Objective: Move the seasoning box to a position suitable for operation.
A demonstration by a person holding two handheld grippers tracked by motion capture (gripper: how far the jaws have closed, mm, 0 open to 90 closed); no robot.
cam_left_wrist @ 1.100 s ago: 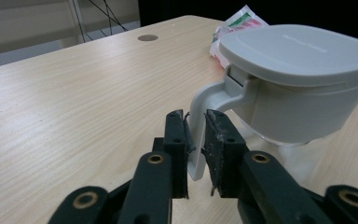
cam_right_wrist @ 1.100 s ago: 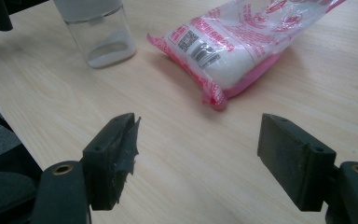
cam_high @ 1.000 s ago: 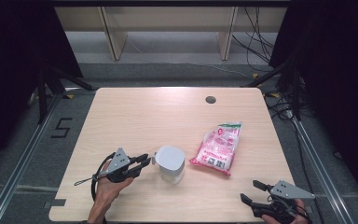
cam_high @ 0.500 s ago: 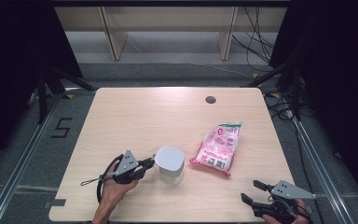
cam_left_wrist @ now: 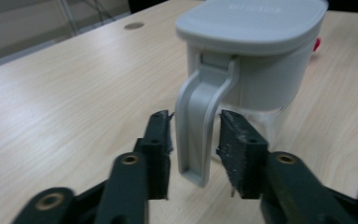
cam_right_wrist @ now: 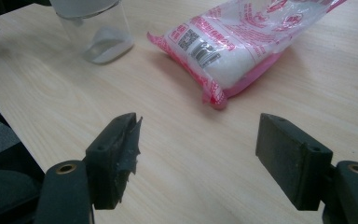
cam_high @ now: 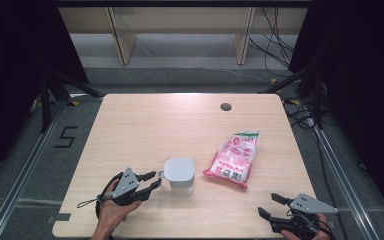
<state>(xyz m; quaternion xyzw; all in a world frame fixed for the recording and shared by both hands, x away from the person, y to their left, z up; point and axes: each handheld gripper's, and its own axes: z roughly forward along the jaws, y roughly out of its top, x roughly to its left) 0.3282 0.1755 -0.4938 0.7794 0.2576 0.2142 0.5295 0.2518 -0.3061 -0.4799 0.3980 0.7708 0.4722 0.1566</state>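
Right now your left gripper (cam_high: 156,181) sits near the front left part of the table (cam_high: 145,125), and its jaws have just been opening. In the left gripper view the grey handle (cam_left_wrist: 200,126) of the jug (cam_left_wrist: 256,56) stands between the two black pads (cam_left_wrist: 235,149), with a sliver of gap on each side, so the pads do not press on it. The handle hangs down from a hinge just under the flat grey lid (cam_left_wrist: 254,21), and the clear lower body of the jug rests upright on the wood.

From above, the jug (cam_high: 180,176) stands at about 3 o'clock from your left gripper, touching nothing else on the table. The pink and white bag (cam_high: 234,159) lies flat at roughly 2 o'clock from the jug, near it but apart, with its long side running toward the far right corner.

Your right gripper (cam_high: 269,206) rests at the front right edge of the table, jaws spread wide with nothing between them. In the right gripper view the bag (cam_right_wrist: 242,42) lies at 12 o'clock, well apart from the pads, and the clear bottom of the jug (cam_right_wrist: 98,32) shows at 10 o'clock. A small dark round hole (cam_high: 225,106) sits in the far part of the table, at about 12 o'clock from the bag.
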